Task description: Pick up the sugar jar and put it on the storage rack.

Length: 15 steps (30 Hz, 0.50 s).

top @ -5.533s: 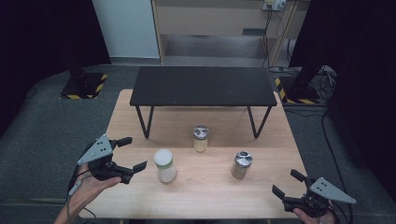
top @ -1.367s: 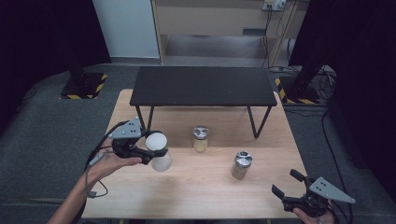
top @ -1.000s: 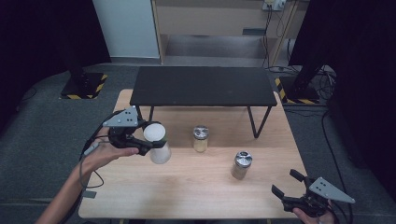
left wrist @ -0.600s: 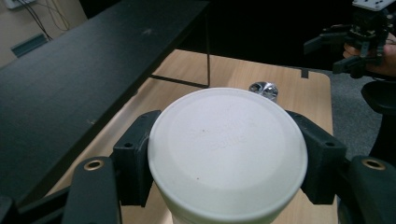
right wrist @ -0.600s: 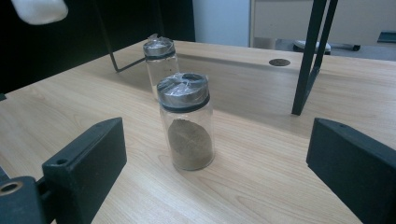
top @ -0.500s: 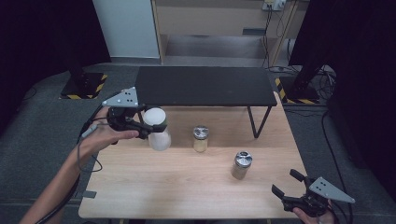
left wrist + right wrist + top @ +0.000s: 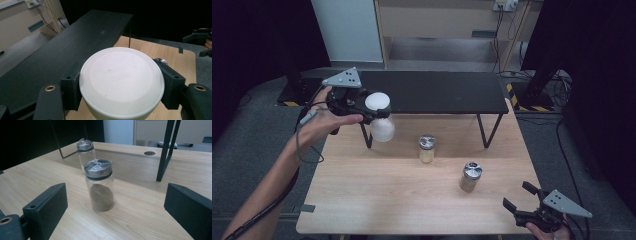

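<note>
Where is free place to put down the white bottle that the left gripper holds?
The black shelf top is bare along its whole length. On the wooden table, the front left part, left of the two spice jars, is free. It is tighter around those jars and near the right gripper at the front right corner.

The shelf [image 7: 432,92] stood at the back of the worktop [image 7: 387,200]. The bottle [image 7: 381,120] hung in the air at the shelf's left end. Two jars [image 7: 427,148] [image 7: 470,176] stood on the worktop before the shelf, one further right and nearer.
</note>
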Each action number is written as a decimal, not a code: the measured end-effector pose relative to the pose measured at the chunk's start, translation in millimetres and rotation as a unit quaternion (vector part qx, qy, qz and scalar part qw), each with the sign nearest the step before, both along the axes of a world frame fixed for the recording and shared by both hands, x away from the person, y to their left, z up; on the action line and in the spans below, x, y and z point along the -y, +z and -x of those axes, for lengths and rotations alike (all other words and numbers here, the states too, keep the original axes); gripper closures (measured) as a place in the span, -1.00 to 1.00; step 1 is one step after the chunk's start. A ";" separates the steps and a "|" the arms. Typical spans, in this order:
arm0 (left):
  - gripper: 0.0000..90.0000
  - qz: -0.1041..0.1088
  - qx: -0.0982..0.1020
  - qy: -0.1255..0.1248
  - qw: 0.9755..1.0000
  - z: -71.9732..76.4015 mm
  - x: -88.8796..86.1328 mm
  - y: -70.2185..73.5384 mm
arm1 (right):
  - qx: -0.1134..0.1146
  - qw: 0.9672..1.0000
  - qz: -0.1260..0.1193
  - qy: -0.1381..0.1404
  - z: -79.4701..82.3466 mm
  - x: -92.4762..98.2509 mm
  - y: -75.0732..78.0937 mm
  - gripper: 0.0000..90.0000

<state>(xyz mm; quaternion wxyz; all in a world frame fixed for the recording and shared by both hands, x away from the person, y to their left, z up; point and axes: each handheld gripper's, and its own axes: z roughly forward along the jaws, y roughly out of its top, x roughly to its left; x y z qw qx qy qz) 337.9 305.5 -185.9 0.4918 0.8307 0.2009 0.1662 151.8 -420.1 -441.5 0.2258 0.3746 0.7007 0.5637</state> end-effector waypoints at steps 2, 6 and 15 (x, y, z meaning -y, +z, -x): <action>-0.29 -0.001 0.001 0.003 1.000 -2.4 1.3 4.6 | 0.000 1.000 0.000 -0.001 0.1 0.0 -0.1 -0.88; -0.29 0.004 -0.003 0.009 1.000 -6.8 2.6 10.5 | 0.000 1.000 -0.001 0.000 -0.3 0.5 -0.4 -0.88; -0.29 0.015 -0.007 0.037 0.999 -16.2 6.6 21.0 | 0.000 1.000 -0.002 0.001 -0.3 0.5 -0.5 -0.88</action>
